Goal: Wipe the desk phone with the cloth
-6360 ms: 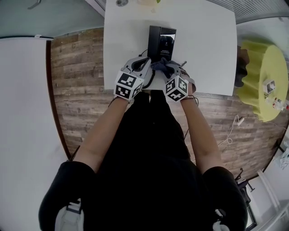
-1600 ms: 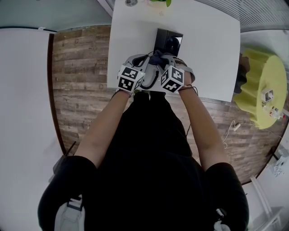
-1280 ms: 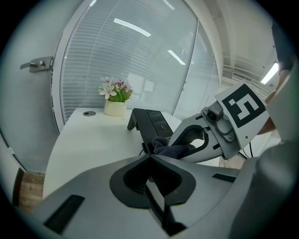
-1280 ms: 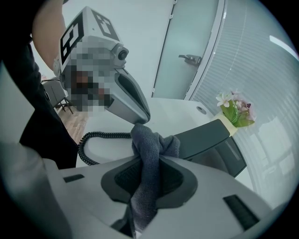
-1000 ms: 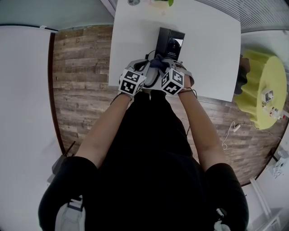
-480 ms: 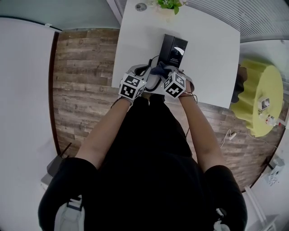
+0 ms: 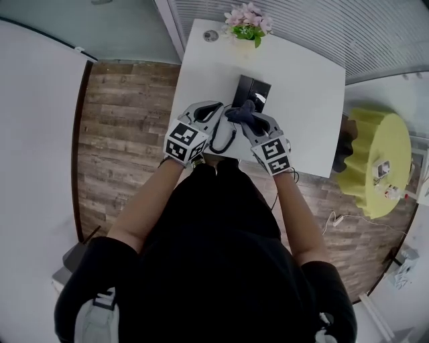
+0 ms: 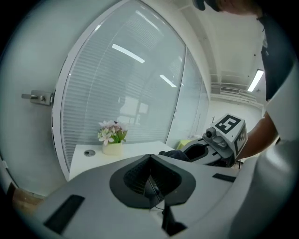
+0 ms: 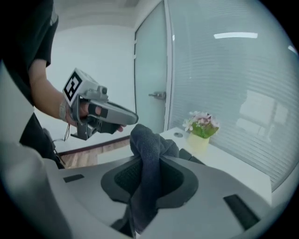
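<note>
- The left gripper (image 7: 218, 110) has its jaws pressed together, and I can make out nothing caught between them. Holding nothing, it steadies nothing. If the phone (image 7: 251, 88) just ahead of it is pushed hard, it may slide or tip on the table (image 7: 301, 100).
- A dark cord (image 7: 232, 137) loops between the two grippers. Either one could snag it on a sweep and drag the phone along.
- The cloth (image 9: 147, 149) is pinched in the right gripper (image 7: 249, 122), bunched up above the jaws with a tail hanging below. A thin bite on a thick wad may slip out under rubbing. The bare jaw tips could then scrape the phone.
- The flowers (image 7: 247, 19) stand well beyond the phone, far ahead of both grippers. Only a long overshoot would reach them.
- Left arm: forearm stretched forward, with the gripper angled inward toward the right one and its nose level over the near table edge.
- Right arm: also stretched forward, angled inward to mirror the left. The cloth sits at its nose, just short of the phone's near end, and I cannot tell whether it touches.
</note>
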